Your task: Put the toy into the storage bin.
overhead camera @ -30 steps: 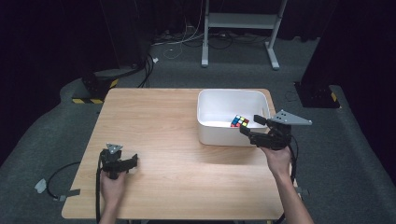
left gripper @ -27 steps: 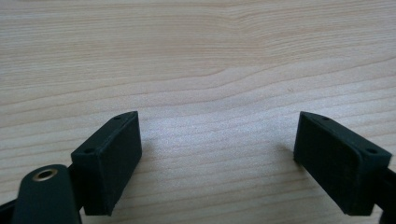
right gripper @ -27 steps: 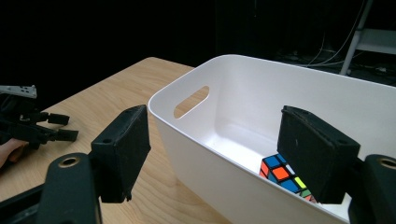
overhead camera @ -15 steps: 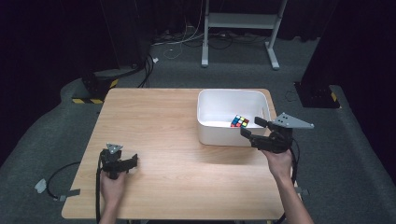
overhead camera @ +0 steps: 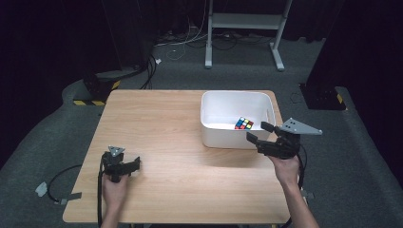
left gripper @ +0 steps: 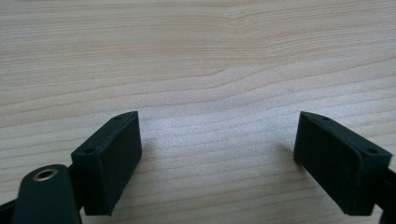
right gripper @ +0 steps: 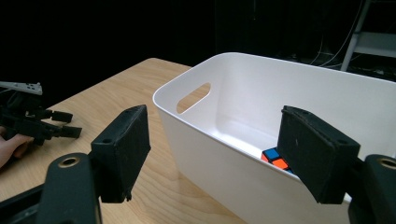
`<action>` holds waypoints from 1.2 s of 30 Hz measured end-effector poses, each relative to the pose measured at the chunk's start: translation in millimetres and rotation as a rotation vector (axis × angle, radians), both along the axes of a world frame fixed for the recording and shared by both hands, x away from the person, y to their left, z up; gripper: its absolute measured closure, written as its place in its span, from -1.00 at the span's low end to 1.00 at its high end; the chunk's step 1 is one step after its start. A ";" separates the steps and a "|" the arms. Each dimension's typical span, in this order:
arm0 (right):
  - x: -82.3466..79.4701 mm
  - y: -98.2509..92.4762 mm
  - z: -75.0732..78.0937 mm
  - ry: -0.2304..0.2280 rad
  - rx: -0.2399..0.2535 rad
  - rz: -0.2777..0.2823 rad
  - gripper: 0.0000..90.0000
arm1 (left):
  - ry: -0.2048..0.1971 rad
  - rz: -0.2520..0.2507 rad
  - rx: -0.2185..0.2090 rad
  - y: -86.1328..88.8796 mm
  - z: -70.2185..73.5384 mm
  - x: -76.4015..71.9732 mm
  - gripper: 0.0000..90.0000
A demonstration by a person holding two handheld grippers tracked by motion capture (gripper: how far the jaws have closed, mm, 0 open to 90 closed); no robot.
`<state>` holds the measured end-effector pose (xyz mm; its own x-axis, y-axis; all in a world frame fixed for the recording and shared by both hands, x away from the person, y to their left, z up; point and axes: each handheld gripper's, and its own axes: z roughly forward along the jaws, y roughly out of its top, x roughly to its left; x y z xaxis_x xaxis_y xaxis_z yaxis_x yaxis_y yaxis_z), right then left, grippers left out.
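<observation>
On the light wooden table a white rectangular plastic bin with handle slots stands toward 2 o'clock from the table's middle. Inside the bin, on its floor at the corner near 5 o'clock, lies a multicoloured puzzle cube; in the right gripper view its orange and blue tiles show over the near wall.

The right gripper, black with a grey three-cornered plate on top, is held by the right hand just beside the bin's near wall, at 5 o'clock from the bin. Its jaws stand wide apart and hold nothing; in its own view the bin's corner is seen between them, but they are not touching it.

The left gripper is in the left hand low over the table at about 7 o'clock from the middle, well apart from the bin. Its jaws are also spread wide, with only bare wood between them.

A black cable goes from the left gripper to the grey floor.
</observation>
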<state>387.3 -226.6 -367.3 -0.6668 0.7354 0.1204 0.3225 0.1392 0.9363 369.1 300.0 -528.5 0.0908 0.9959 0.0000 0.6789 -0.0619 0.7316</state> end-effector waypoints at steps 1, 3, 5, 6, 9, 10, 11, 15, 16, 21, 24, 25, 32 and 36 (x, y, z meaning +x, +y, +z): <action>-1.0 -0.1 -0.8 0.001 0.001 0.001 -0.44 | 0.000 0.000 0.000 0.0 0.0 0.0 -0.66; -2.4 -0.4 -2.3 0.001 0.002 0.005 -0.44 | 0.000 0.000 0.000 0.0 0.0 0.0 -0.66; -3.6 -0.7 -3.0 0.003 0.004 0.004 -0.44 | 0.000 0.000 0.000 0.0 0.0 0.0 -0.66; -3.9 -0.9 -3.2 0.002 0.005 0.005 -0.44 | 0.000 0.000 0.001 0.0 0.0 0.0 -0.66; -5.7 -0.9 -3.9 0.003 0.008 0.004 -0.44 | 0.000 0.000 0.001 0.0 0.0 0.0 -0.66; -6.2 -0.9 -4.2 0.002 0.008 0.006 -0.44 | 0.000 0.001 0.001 -0.1 0.0 0.0 -0.66; -7.4 -0.6 -5.3 0.002 0.007 0.007 -0.44 | 0.000 0.001 -0.001 -0.1 -0.1 0.0 -0.66; -9.2 -0.4 -6.8 0.004 0.008 0.009 -0.44 | 0.000 0.001 0.001 -0.1 0.0 0.0 -0.66; -9.7 -0.7 -7.2 0.003 0.008 0.009 -0.44 | 0.000 0.001 -0.001 -0.2 -0.1 0.0 -0.66; -13.3 -1.7 -9.2 0.004 0.015 0.007 -0.44 | 0.000 0.001 -0.001 -0.2 -0.1 0.0 -0.66; -14.6 -1.9 -11.5 0.007 0.012 0.005 -0.44 | 0.000 0.001 -0.001 -0.3 -0.1 0.0 -0.66; -15.3 -2.2 -12.9 0.009 0.010 0.004 -0.44 | 0.000 0.001 -0.001 -0.2 -0.1 0.0 -0.66; -18.7 -3.4 -16.3 0.012 0.013 0.001 -0.44 | 0.001 0.001 0.000 -0.3 0.0 -0.1 -0.66; -20.6 -4.0 -19.0 0.015 0.012 0.001 -0.43 | 0.001 0.001 0.000 -0.3 0.0 -0.1 -0.66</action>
<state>366.8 -230.7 -386.3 -0.6656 0.7332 0.1391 0.3360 0.1279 0.9331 369.0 299.7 -528.5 0.0899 0.9960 -0.0003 0.6795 -0.0611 0.7312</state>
